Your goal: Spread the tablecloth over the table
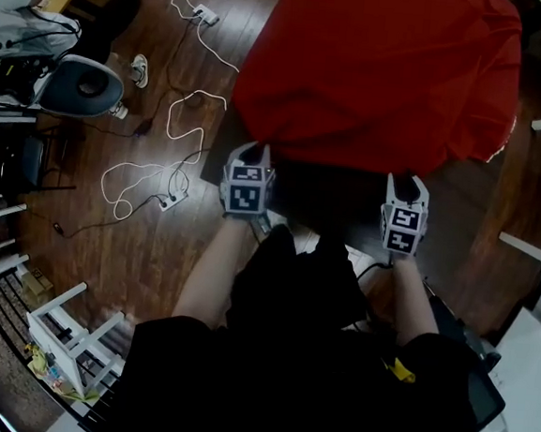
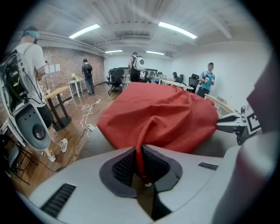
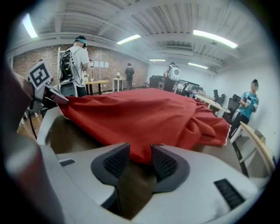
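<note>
Worktop [image 3: 65,135]: the near strip is bare and brown. The rest is under the cloth.

Tablecloth [image 1: 377,69]: red, heaped and creased over the far and middle part of the worktop, not yet flat. Its near hem runs left to right, roughly in line with the two claws. The bulk lies far of both claws, and the bare strip lies near of them, on the person's side.

Left claw [image 2: 141,158]: jaws together, clamped on a thin raised fold at the near-left end of the hem. The fold rises out of the pads and runs back into the heap.

Right claw [image 3: 140,153]: jaws apart, at the near-right part of the hem. The cloth edge sits just at the pad tips and partly in the gap, but the pads do not press on it, so there is no grip.

Judgement: the next move turns on the right claw, since the hem lies straight ahead of its gap. Once it grips, both claws can draw the hem toward the near edge, across the hem's length.

In the way: nothing stands on the bare strip. The person's body is close behind the near edge, which leaves little room to pull.

Floor [image 1: 183,250]: dark wood, with white cables [image 1: 181,108] looped to the left, well apart from the cloth.
</note>
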Tool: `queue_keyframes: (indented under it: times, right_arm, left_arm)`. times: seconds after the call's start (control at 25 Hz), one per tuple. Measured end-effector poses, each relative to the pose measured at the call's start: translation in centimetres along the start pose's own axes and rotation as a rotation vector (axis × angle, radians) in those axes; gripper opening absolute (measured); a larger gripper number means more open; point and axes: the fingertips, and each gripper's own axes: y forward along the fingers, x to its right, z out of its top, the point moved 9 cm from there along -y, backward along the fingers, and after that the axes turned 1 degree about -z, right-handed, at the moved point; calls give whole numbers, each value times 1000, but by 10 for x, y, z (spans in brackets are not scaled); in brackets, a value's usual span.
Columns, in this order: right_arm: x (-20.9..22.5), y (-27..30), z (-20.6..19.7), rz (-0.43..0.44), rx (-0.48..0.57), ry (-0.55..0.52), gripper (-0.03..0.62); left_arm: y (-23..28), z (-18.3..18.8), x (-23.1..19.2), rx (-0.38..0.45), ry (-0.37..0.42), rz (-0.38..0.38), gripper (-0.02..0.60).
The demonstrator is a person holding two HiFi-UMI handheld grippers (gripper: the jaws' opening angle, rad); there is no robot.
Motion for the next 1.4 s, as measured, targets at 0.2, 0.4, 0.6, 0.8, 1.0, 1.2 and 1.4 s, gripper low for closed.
queue_keyframes:
  times: [0.2, 0.4, 0.6, 0.8, 1.0, 1.2, 1.4]
  right_arm:
    - [52, -10, -18, -122, -22, 131, 158]
    - [77, 2, -3, -88, 22, 267, 158]
    - [86, 32, 5, -21, -6, 387, 199]
    - [80, 44, 10, 86, 12, 420, 87]
    - [84, 35, 13, 100, 26, 364, 6]
    - [93, -9, 5, 98, 103, 355, 6]
    - [62, -54, -3, 40, 141, 296, 6]
  left_arm:
    - [-26, 25, -21, 77, 10, 22, 25]
    - [-18, 32, -27, 67, 62, 36, 25]
    - [-11, 28, -16, 22, 77, 59, 23]
    - [-5, 17, -8, -4, 90, 66, 23]
    - [-7, 17, -19, -17, 117, 105, 23]
    - [-18, 32, -23, 42, 125, 126, 23]
    - [-35, 33, -31, 88, 197, 124, 25]
